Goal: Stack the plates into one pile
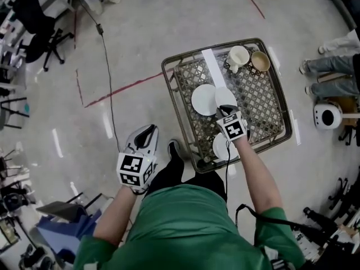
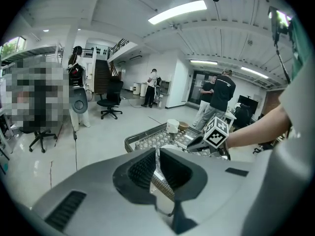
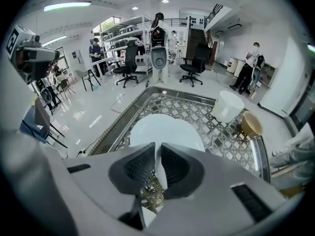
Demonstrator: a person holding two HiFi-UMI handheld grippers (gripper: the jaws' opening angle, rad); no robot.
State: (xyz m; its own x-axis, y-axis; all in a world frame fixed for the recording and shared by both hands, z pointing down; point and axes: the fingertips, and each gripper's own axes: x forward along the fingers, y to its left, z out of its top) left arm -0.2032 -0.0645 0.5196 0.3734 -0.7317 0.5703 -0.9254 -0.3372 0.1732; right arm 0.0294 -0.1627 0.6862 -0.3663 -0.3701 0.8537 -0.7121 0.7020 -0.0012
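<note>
A basket-weave tray table (image 1: 169, 72) carries three white plates. The biggest plate (image 1: 202, 99) lies near the middle. My right gripper (image 1: 224, 110) is shut on the near rim of a smaller plate (image 1: 226, 97), which overlaps the big one's right edge. In the right gripper view the held plate (image 3: 165, 129) runs down between the pads of my right gripper (image 3: 158, 154). A third plate (image 1: 220, 148) lies at the near edge, partly hidden under the right wrist. My left gripper (image 1: 147, 129) hangs over the floor left of the table, jaws together and empty (image 2: 156, 154).
A white cup (image 1: 238, 56) and a brown bowl (image 1: 260, 61) stand at the tray's far right corner. A person's legs (image 1: 332, 66) and a white round device (image 1: 327, 116) are to the right of the table. A cable (image 1: 109, 94) runs across the floor on the left.
</note>
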